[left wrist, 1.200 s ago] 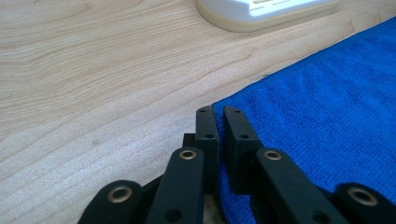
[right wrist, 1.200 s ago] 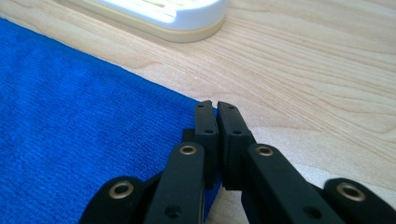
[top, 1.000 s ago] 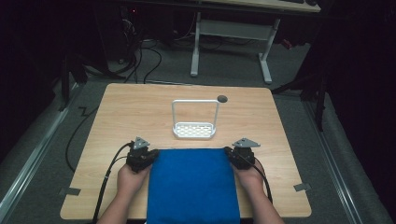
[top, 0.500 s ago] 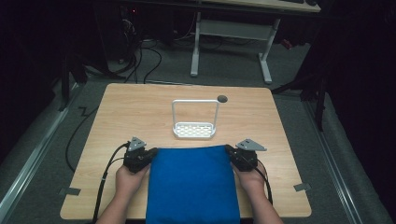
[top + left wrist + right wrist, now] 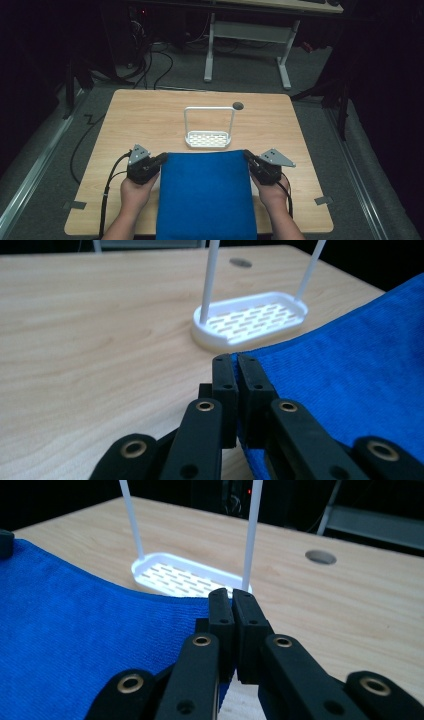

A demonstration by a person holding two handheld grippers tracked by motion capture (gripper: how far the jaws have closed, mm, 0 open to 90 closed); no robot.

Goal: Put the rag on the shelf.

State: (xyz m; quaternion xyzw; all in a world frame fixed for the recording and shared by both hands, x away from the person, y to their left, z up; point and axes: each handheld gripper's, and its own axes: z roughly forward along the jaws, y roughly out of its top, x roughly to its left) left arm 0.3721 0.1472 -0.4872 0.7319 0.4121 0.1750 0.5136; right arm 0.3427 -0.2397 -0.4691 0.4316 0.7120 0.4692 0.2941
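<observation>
A blue cloth (image 5: 205, 195) is stretched between the two grippers over the near half of the table. My left gripper (image 5: 162, 159) is shut on the cloth's far left corner (image 5: 240, 357). My right gripper (image 5: 247, 156) is shut on its far right corner (image 5: 200, 607). In the left gripper view my left gripper (image 5: 236, 360) pinches the cloth's edge, and in the right gripper view my right gripper (image 5: 232, 594) does the same. A white slotted rack (image 5: 208, 139) with a tall wire hoop stands just beyond the cloth's far edge; the rack (image 5: 250, 320) (image 5: 185, 577) is close ahead of both grippers.
The wooden table (image 5: 150, 120) has a round cable hole (image 5: 238, 105) behind the rack. A desk frame (image 5: 247, 35) and cables lie on the dark floor beyond. Tape marks sit at the table's near corners (image 5: 324, 200).
Both grippers have carried the cloth's far edge forward, away from the person, so it now lies close to the rack.
</observation>
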